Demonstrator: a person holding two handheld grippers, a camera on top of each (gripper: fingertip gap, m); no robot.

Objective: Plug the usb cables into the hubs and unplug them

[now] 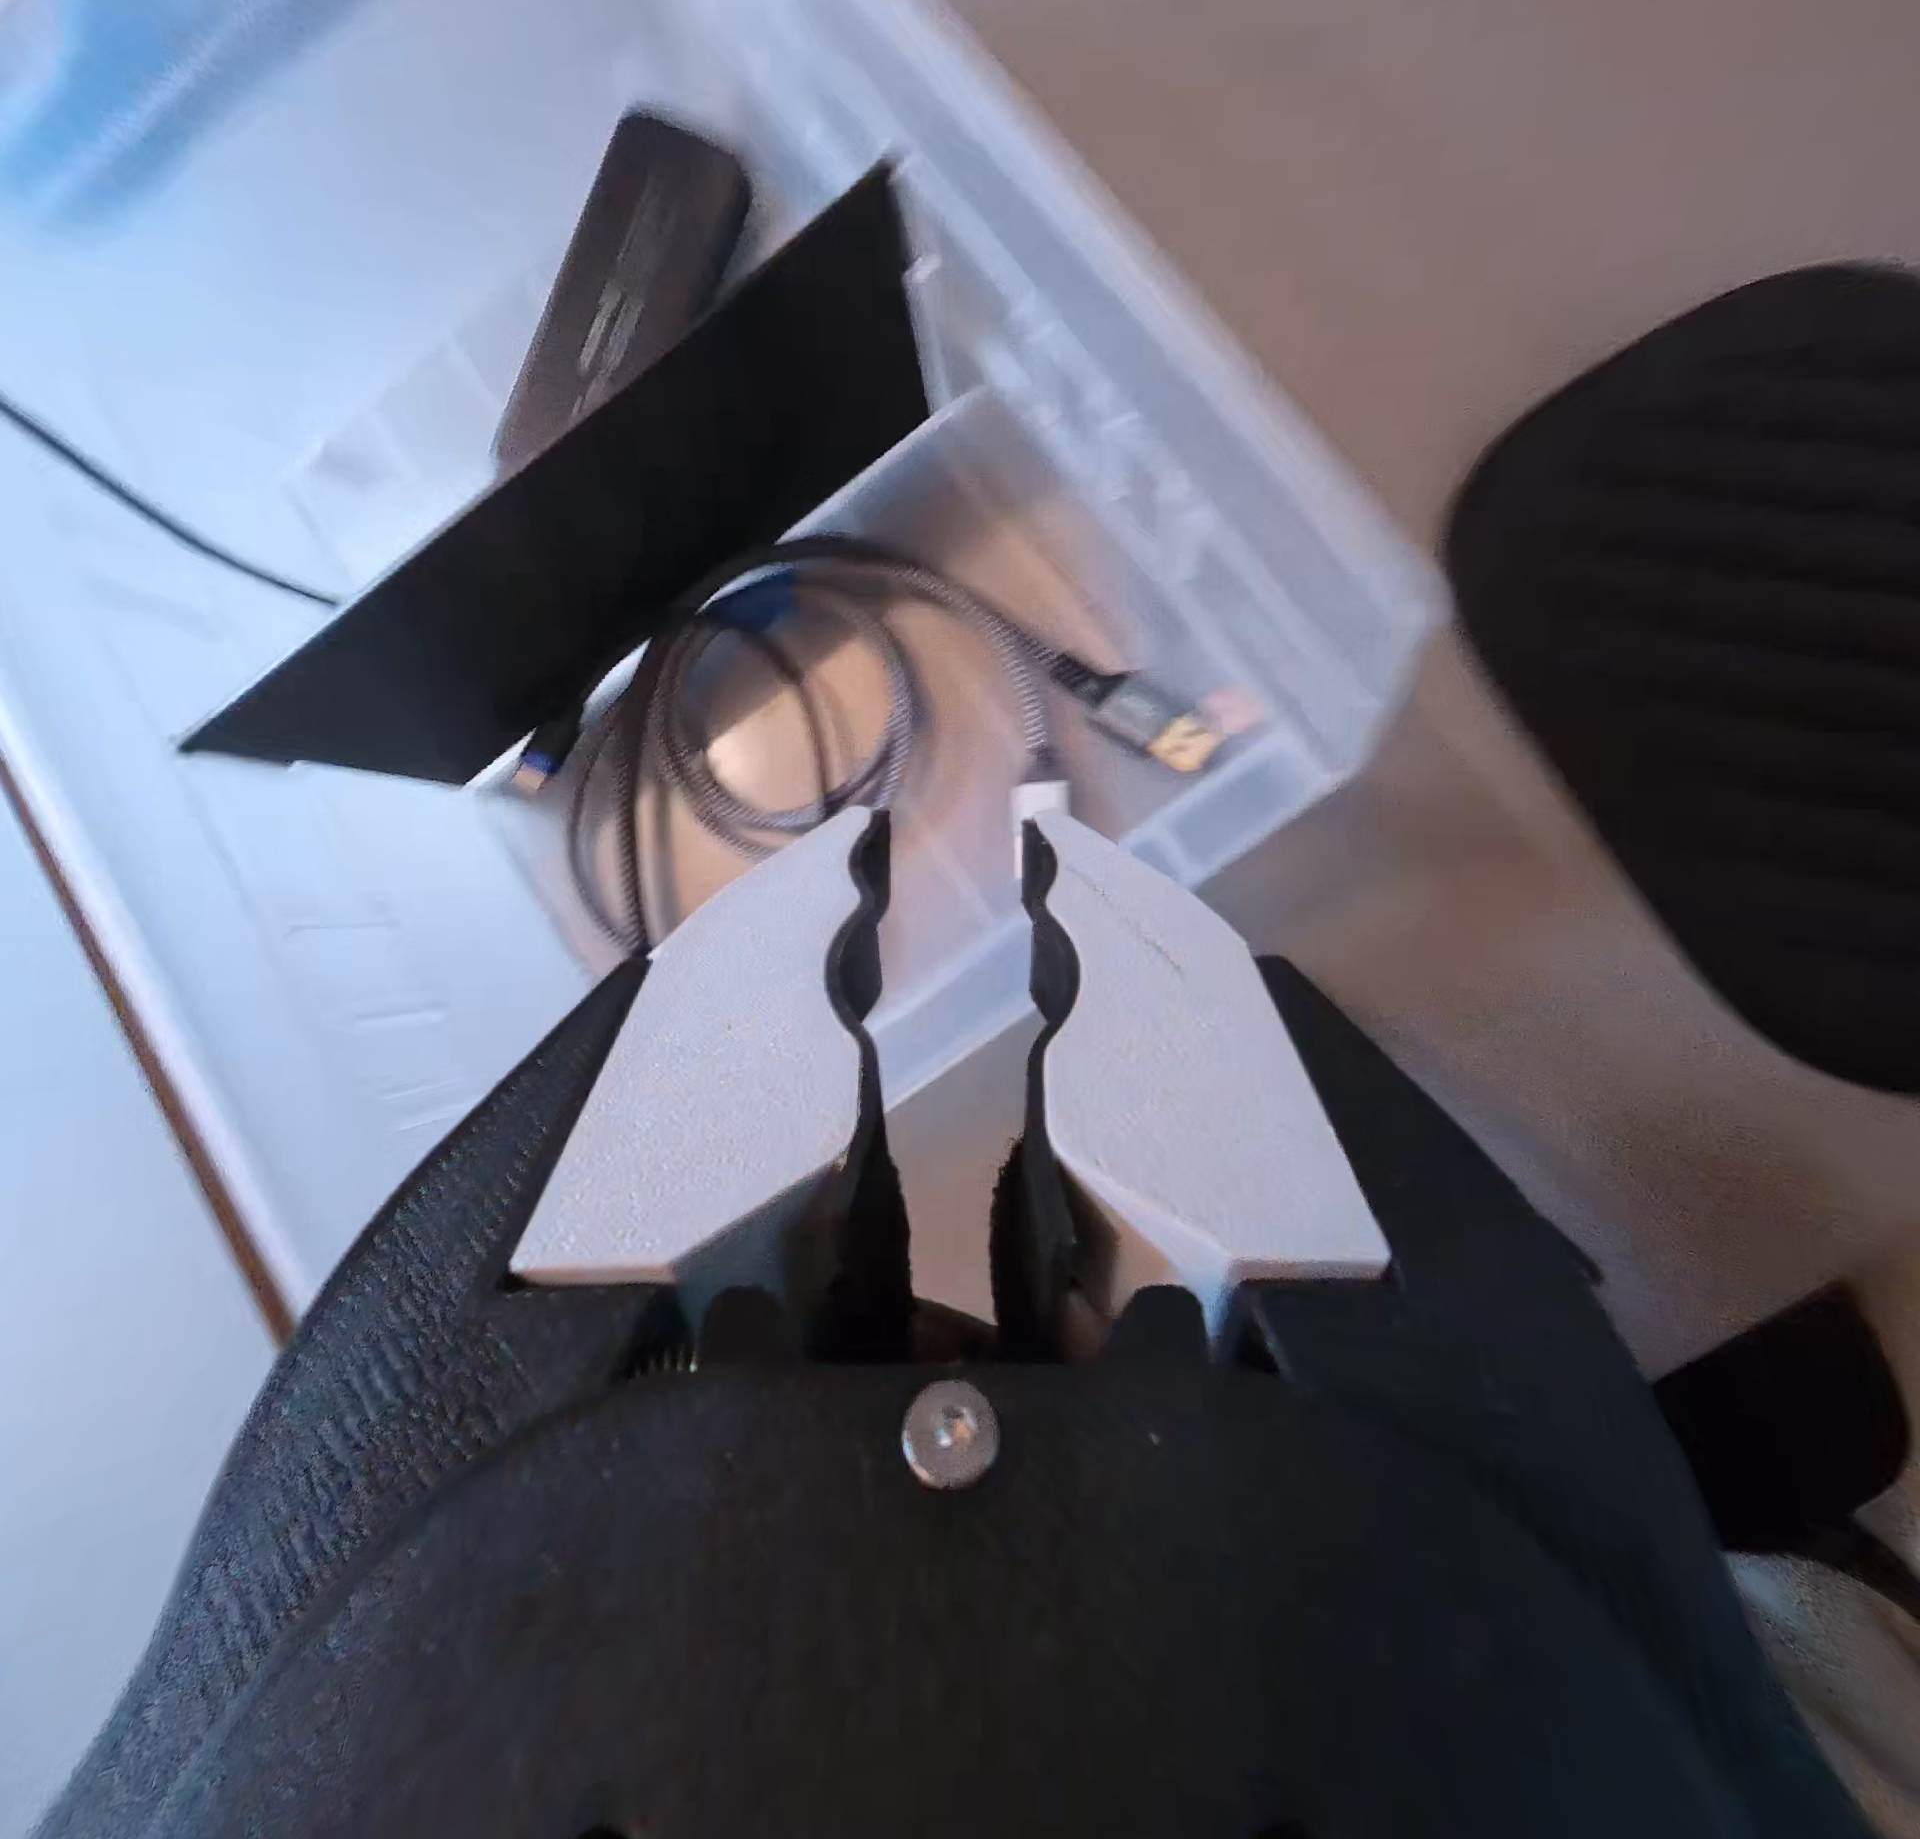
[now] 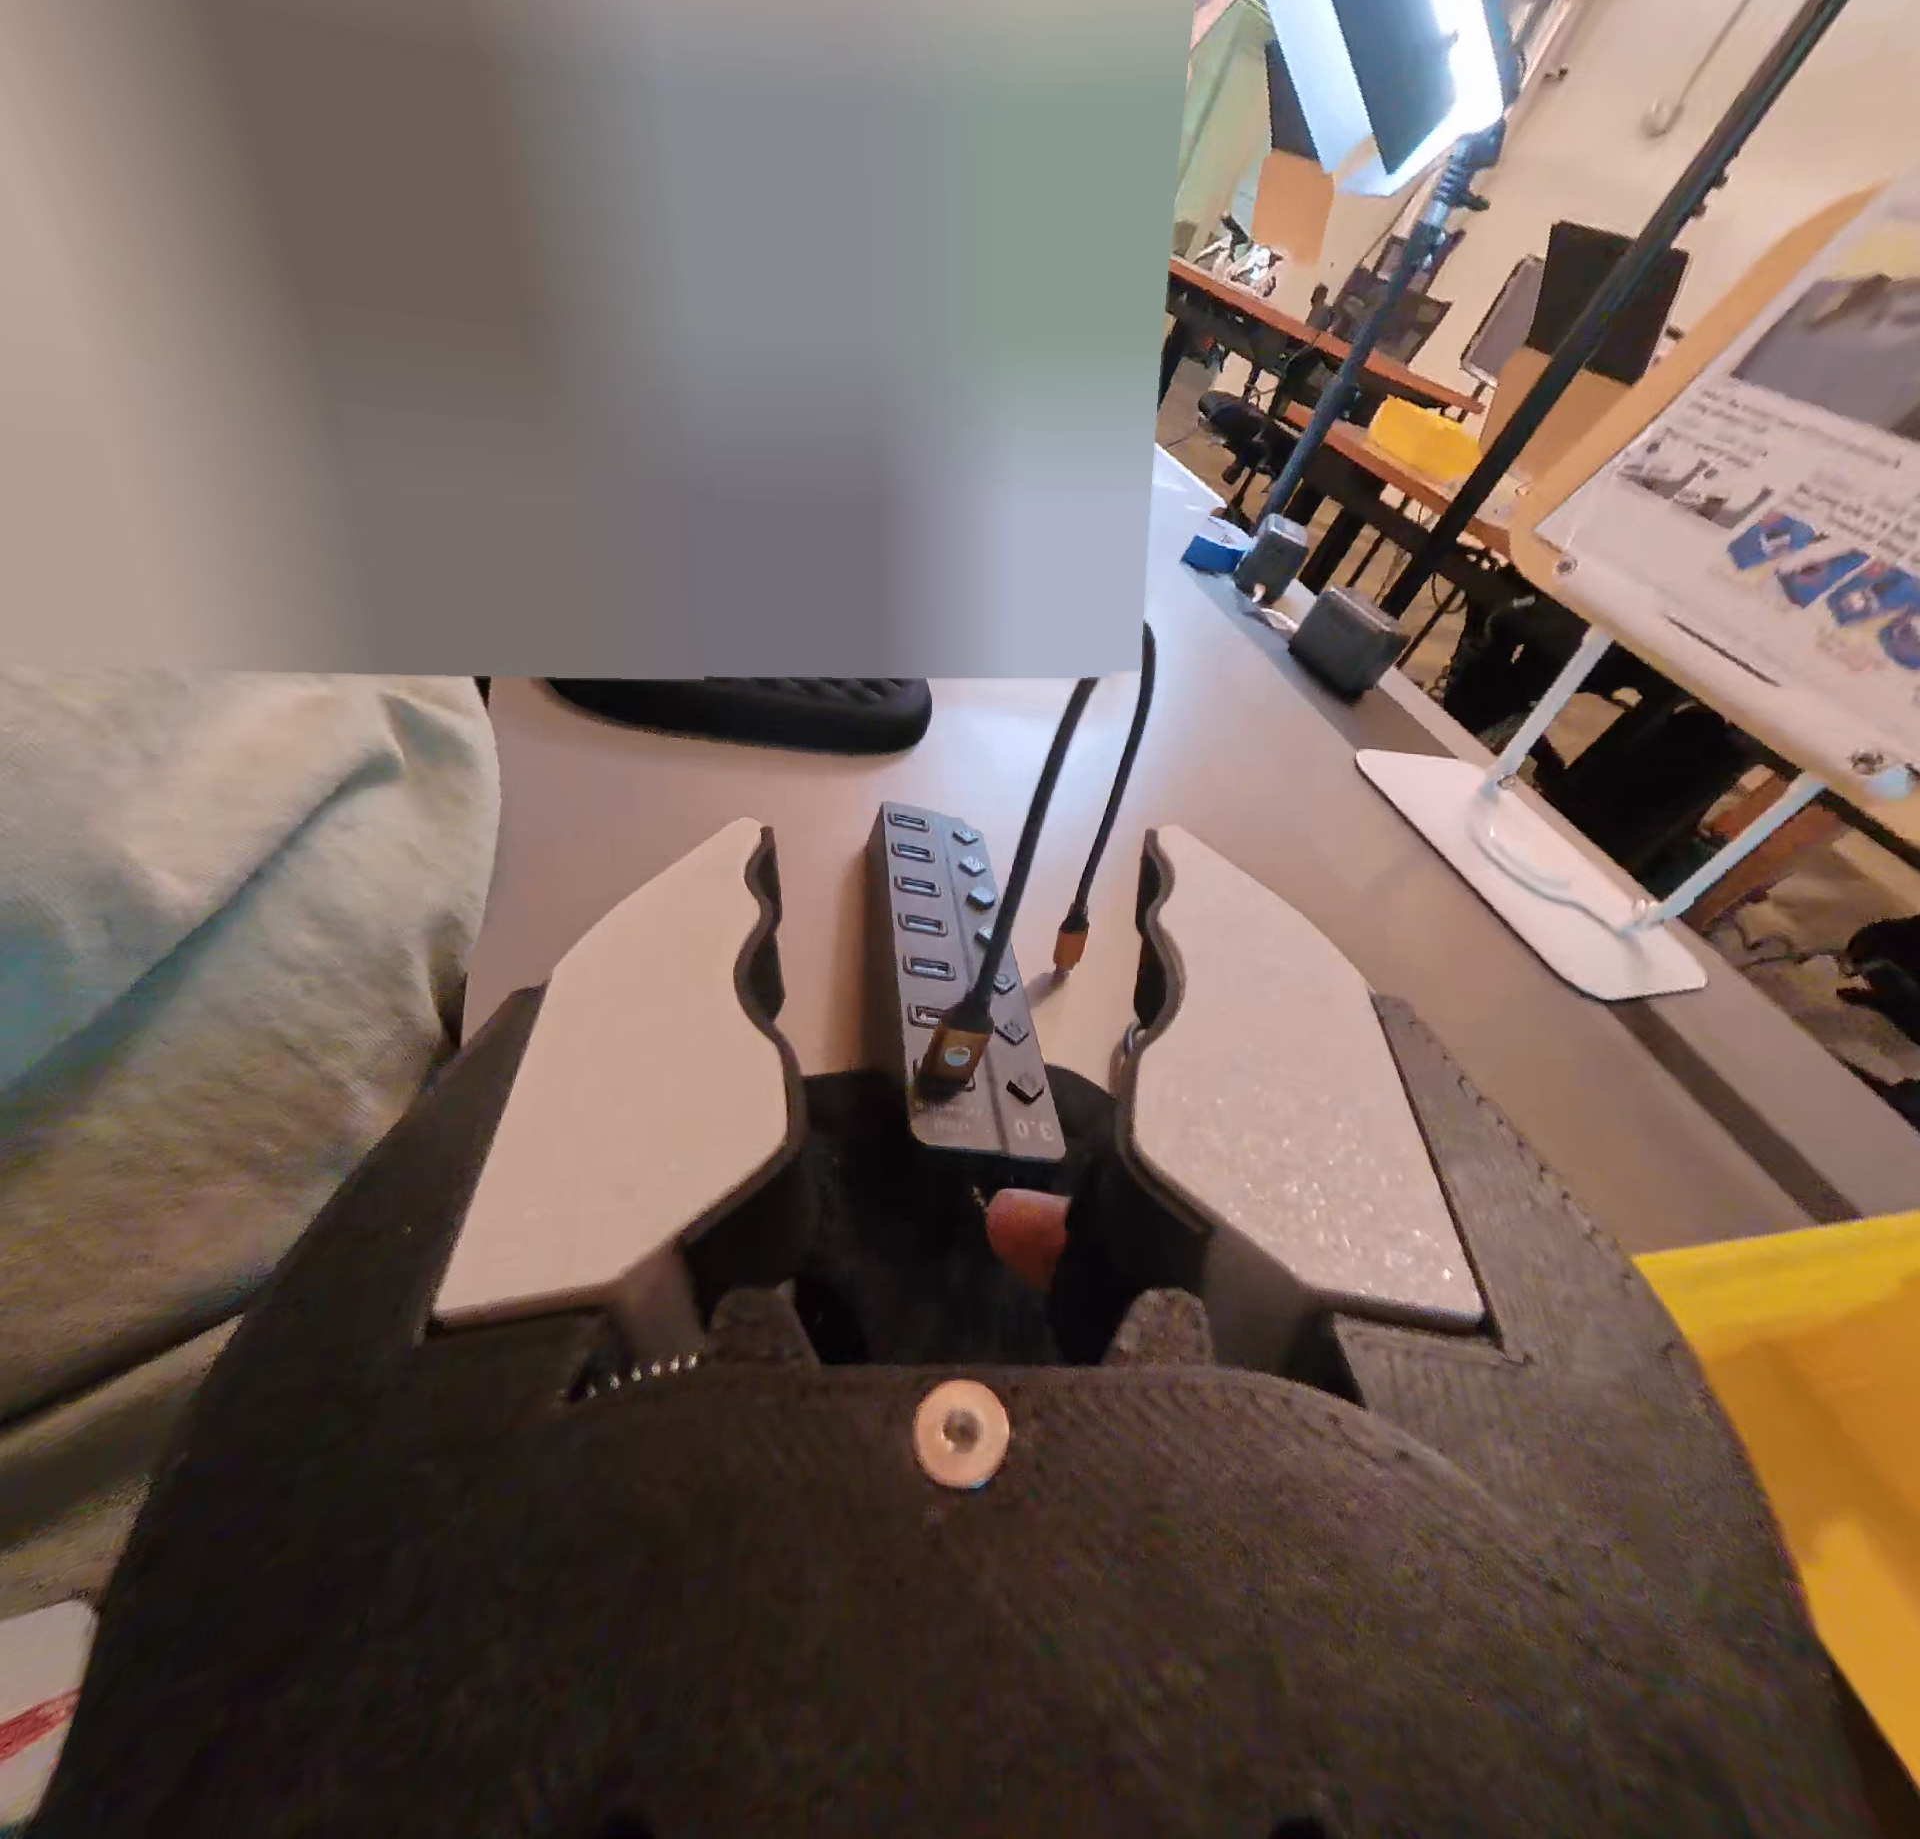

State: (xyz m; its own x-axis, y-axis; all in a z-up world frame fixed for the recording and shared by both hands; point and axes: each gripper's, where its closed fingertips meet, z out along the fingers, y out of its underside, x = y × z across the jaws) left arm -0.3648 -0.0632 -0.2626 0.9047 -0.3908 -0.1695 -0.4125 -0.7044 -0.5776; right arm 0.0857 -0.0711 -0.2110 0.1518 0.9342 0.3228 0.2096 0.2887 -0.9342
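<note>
Hovering left gripper apart over bin edge | right gripper apart, flanking hub

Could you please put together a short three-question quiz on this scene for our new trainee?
1. True or false: the black braided cable with the gold-trimmed plug is plugged into the long black multi-port USB hub.
2. Where do the coiled braided cables lie? A) in the clear plastic compartment box B) on the hub C) in a drawer
3. Fill in: the jaws of the right hand-held gripper stand ____, gripping nothing.

Key: 1 true; 2 A; 3 open
</note>
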